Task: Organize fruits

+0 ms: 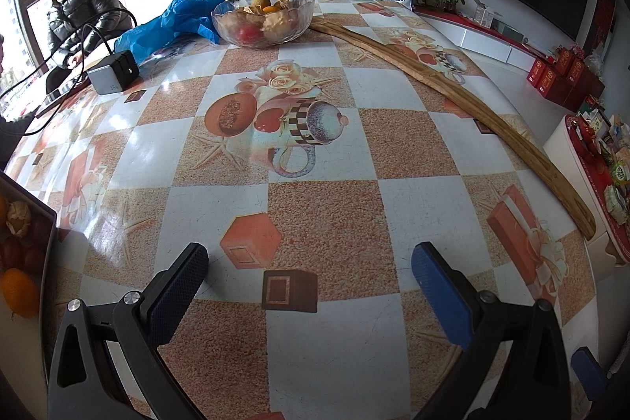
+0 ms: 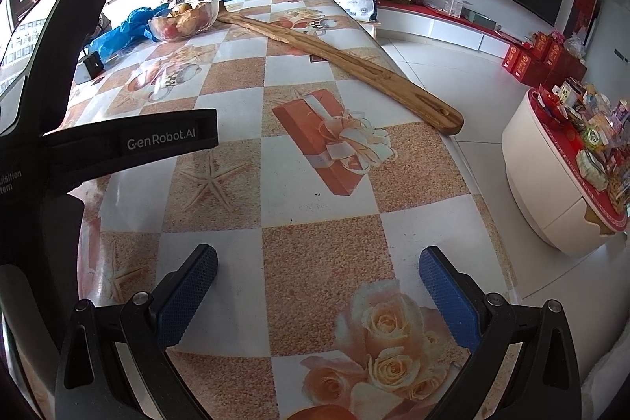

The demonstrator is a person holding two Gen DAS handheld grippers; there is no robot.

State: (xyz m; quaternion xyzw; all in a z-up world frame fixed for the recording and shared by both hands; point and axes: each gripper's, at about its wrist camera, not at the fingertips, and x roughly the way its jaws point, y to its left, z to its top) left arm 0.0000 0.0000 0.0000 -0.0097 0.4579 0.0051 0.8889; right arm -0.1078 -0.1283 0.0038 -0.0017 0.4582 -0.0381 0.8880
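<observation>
Two hand-held grippers hover low over a table covered in a checked cloth (image 1: 334,207) printed with roses, gift boxes and starfish. Nearest the lens, the left gripper (image 1: 311,266) has its blue-padded fingers spread wide with nothing between them. The right gripper (image 2: 319,270) is likewise spread and holds nothing; in its view the black body of the left gripper fills the left edge.

At the near left edge of the left view sits a dark-walled box (image 1: 47,223) holding fruit: an orange one (image 1: 19,292), dark red ones and a papery husked one.

Farther along the right side of the table lies a long, curved wooden board (image 1: 453,85), running diagonally toward the far end. On the left sits a small grey and black charger block (image 1: 112,71) with cables.

At the far end stands a clear glass bowl (image 1: 263,20) of mixed fruit, touching crumpled blue plastic (image 1: 173,22) beside it. Beyond the table, a person in a dark jacket (image 1: 75,10) sits by the window.
</observation>
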